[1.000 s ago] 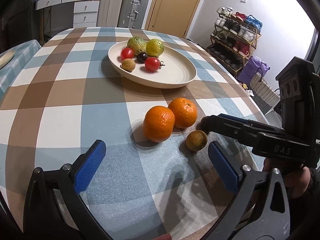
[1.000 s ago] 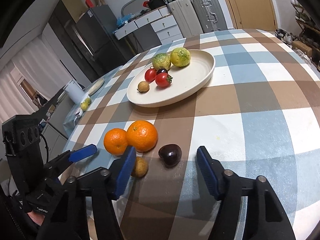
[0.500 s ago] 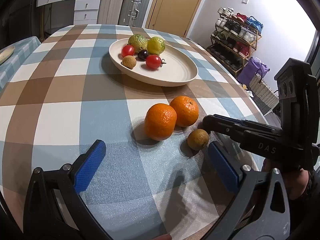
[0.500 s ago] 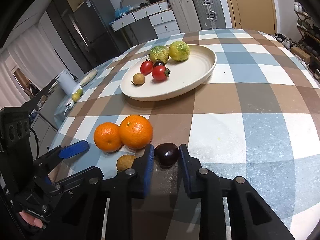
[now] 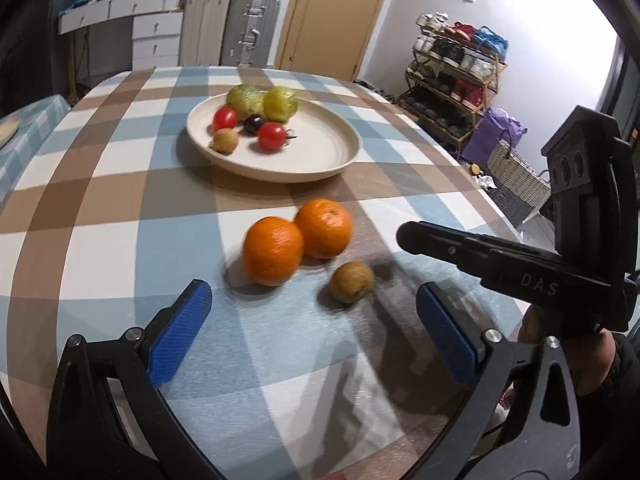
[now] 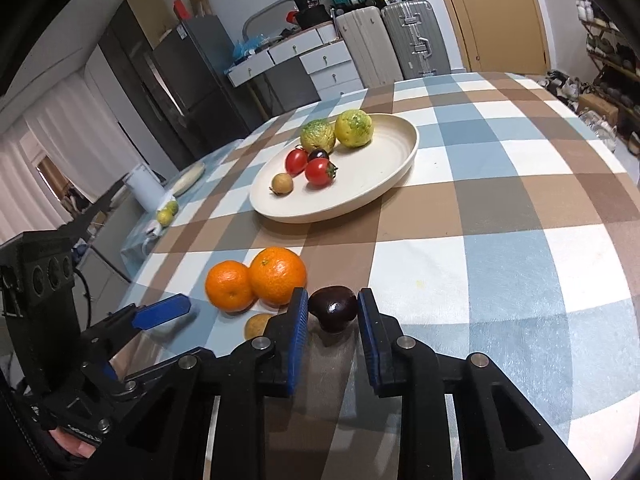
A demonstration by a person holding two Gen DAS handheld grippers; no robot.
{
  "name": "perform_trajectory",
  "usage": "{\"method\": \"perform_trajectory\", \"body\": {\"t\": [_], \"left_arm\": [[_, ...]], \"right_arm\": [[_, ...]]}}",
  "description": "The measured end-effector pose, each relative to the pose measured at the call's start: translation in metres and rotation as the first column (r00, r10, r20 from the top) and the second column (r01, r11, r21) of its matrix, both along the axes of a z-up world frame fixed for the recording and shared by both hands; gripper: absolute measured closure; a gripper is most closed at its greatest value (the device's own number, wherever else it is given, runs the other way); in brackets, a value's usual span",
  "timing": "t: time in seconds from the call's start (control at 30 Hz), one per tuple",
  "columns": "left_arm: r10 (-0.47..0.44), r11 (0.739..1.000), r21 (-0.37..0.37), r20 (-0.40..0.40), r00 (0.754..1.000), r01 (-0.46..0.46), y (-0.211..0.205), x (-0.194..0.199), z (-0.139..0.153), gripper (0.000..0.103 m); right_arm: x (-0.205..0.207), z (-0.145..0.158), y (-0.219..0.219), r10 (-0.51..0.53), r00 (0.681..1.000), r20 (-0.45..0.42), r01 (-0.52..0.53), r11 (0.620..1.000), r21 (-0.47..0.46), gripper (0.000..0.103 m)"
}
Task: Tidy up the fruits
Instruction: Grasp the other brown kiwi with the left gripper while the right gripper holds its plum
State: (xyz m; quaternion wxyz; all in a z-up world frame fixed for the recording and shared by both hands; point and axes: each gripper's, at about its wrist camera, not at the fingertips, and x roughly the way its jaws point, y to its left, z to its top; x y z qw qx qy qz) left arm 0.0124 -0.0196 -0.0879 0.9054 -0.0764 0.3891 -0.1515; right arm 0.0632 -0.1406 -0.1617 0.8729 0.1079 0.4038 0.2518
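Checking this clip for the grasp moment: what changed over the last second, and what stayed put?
The right gripper closed its fingers onto the dark fruit on the table and now pinches it. The left gripper stayed open and in place. Both oranges, the small brown fruit and the plate with its fruit did not move.

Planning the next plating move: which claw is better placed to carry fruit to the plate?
Right. The right claw is shut on the dark fruit; the left claw is open, holding nothing.
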Motion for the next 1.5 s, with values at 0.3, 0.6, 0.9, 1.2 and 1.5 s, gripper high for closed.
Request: {"method": "perform_trajectory", "body": {"t": [0.3,0.6,0.9,1.2,1.5], "left_arm": [[-0.074,0.997,0.036,-0.021,0.997,0.075,-0.027,0.007,0.001,0.013],[-0.064,0.997,0.047,-0.025,0.998,0.066,-0.03,0.013,0.006,0.036],[-0.129,0.988,0.088,-0.02,0.991,0.13,-0.044,0.01,0.006,0.058],[-0.104,0.99,0.093,-0.067,0.992,0.11,-0.042,0.023,-0.008,0.058],[-0.14,0.983,0.107,-0.068,0.988,0.147,-0.046,0.024,-0.009,0.079]], "right_arm": [[-0.01,0.004,-0.016,-0.003,1.0,0.021,0.003,0.999,0.042,0.077],[-0.014,0.003,-0.025,0.0,1.0,0.03,-0.002,0.998,0.066,0.077],[-0.015,0.001,-0.028,0.008,0.999,0.031,-0.011,0.996,0.085,0.077],[-0.014,-0.002,-0.032,0.002,1.0,0.026,-0.004,0.995,0.098,0.077],[-0.011,-0.004,-0.033,0.0,1.0,0.013,-0.001,0.996,0.092,0.077]]}}
